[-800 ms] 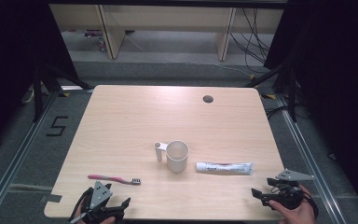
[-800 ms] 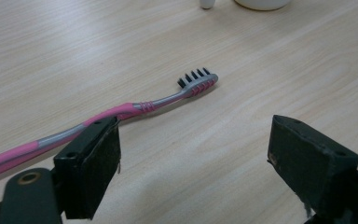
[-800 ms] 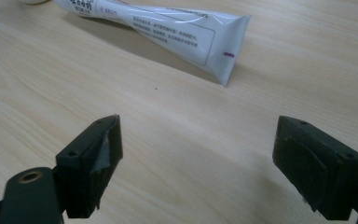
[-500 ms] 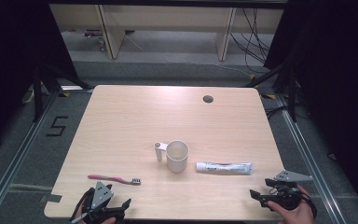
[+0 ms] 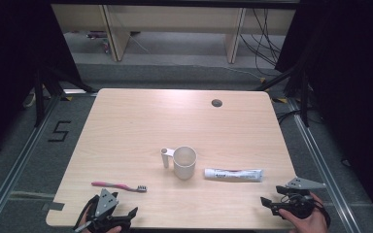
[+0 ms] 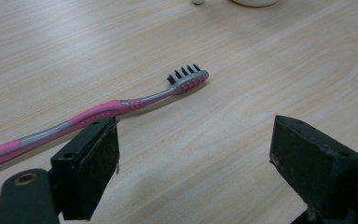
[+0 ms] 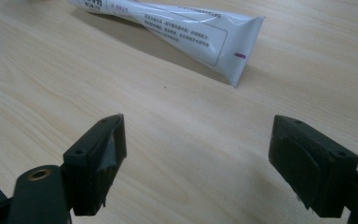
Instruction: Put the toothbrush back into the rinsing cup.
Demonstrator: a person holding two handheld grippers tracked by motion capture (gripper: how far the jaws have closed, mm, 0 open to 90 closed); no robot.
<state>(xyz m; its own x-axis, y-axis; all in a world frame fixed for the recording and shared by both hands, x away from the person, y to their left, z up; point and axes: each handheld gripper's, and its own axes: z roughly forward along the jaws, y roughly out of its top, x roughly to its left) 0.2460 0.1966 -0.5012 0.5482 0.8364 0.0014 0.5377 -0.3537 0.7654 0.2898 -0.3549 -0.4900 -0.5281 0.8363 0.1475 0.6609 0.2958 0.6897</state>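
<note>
Apparently both hands are preparing a first grasp: the left claw, jaws apart, is facing the pink toothbrush at centre-left of its view, while the right claw, also apart, is facing the toothpaste tube at top.

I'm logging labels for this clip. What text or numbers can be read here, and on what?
"5": black mark on the floor left of the table.
Toothpaste tube: lines of small print and a boxed panel, too blurred to read.
Toothbrush and cup: no text seen.
</note>
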